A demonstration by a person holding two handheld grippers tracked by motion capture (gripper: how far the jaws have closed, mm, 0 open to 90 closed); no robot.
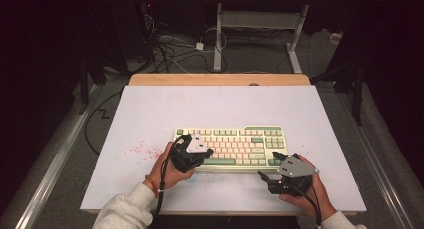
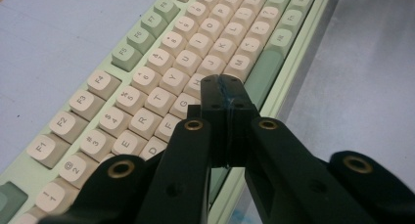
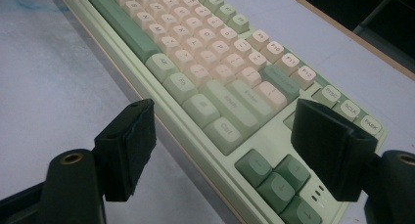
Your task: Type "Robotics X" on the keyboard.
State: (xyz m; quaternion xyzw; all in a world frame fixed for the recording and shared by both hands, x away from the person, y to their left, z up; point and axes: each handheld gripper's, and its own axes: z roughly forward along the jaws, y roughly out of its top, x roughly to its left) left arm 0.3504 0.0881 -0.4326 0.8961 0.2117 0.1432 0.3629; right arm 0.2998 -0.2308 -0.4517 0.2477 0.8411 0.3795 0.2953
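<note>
My left tool (image 2: pixel 226 89), jaws pressed together, tip over the keyboard (image 1: pixel 235 144) near its G/H keys, possibly touching. My right tool (image 3: pixel 225 150) gapes empty at its near-right corner. Keyboard: cream keys, green case, mid-tabletop (image 1: pixel 150 109).
</note>
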